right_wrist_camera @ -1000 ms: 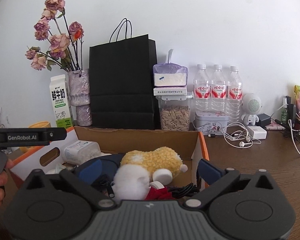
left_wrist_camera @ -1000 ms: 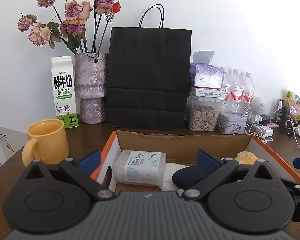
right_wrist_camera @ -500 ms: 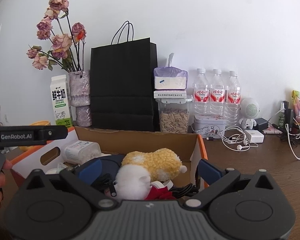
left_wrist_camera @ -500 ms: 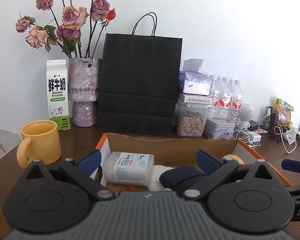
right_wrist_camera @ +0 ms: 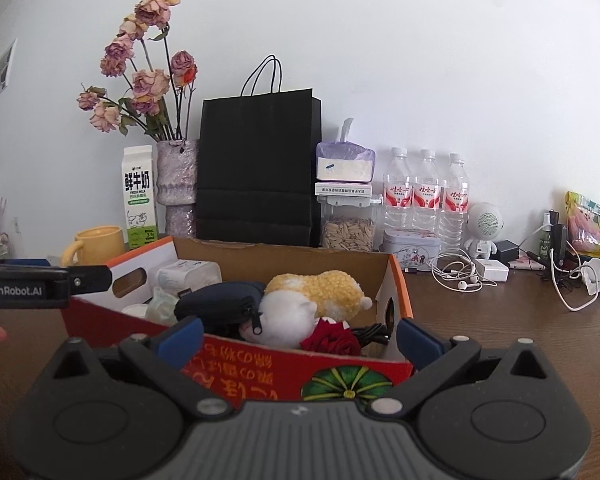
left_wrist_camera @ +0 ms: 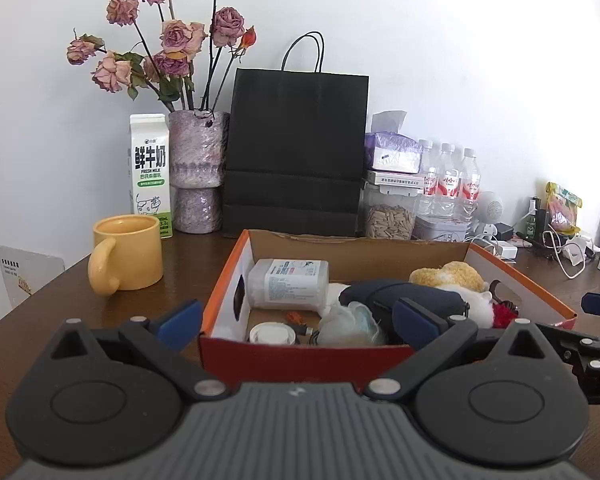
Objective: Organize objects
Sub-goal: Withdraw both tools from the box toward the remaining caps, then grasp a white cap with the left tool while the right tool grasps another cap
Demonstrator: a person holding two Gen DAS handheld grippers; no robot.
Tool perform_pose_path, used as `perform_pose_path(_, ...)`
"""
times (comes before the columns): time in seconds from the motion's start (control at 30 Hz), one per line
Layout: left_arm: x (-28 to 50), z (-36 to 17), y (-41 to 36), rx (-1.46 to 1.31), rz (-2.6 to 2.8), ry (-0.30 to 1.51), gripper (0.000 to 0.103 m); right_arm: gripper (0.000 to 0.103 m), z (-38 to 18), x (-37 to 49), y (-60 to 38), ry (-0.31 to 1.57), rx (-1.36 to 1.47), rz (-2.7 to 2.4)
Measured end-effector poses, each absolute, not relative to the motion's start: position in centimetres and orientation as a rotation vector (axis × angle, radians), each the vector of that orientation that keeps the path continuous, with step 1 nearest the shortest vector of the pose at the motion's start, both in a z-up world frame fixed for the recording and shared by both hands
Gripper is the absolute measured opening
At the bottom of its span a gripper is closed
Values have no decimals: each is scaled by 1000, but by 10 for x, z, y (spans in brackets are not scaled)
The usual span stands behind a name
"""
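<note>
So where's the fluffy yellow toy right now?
The yellow plush toy lies inside the cardboard box, at its right end in both views, tucked against the dark blue pouch with the red rose just in front.

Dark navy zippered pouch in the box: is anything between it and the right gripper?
Yes. The red cardboard box's near wall stands between the open right gripper and the dark navy zippered pouch; from above, nothing visible covers the pouch.
</note>
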State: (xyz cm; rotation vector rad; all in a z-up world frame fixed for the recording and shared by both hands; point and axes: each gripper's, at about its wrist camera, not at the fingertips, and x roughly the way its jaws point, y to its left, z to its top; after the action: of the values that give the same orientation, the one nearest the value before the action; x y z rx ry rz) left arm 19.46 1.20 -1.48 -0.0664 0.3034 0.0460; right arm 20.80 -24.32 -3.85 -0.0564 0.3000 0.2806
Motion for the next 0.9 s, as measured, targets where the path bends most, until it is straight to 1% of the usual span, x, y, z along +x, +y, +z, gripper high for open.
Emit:
perform_pose_path(0.13, 183, -20, 16, -73, 63, 341, 103, 103, -45, 192, -245, 324, -58, 282)
perform_pose_path(0.37, 194, -49, 19, -87, 77, 588, 103, 103, -54, 182, -252, 377, -38, 270)
perform_pose_path(0.6, 207, -57, 13, -55, 105, 653, 103, 103, -57, 181, -249, 397, -51, 283)
perform_pose_path(0.63, 210, -58, 11, -50, 117, 663, 102, 103, -57, 182, -249, 399, -48, 283)
perform_pose_path(0.7, 216, -59, 8, -37, 125, 681, 94, 103, -57, 183, -250, 405, -44, 284)
perform_pose_path(0.73, 217, -59, 5, -25, 126, 677, 93, 103, -57, 183, -250, 407, -43, 285)
perform_pose_path(0.77, 217, -59, 4, -19, 120, 672, 84, 103, -57, 183, -250, 409, -42, 286)
perform_pose_path(0.8, 215, -58, 2, -18, 107, 665, 71, 103, -57, 184, -250, 411, -42, 287)
perform_pose_path(0.83, 214, -57, 1, -13, 93, 656, 61, 103, -58, 184, -250, 415, -42, 288)
perform_pose_path(0.87, 212, -56, -1, -9, 76, 647, 33, 103, -58, 185, -250, 418, -42, 289)
perform_pose_path(0.9, 211, -54, -1, -10, 60, 640, 30, 103, -58, 185, -250, 421, -42, 290)
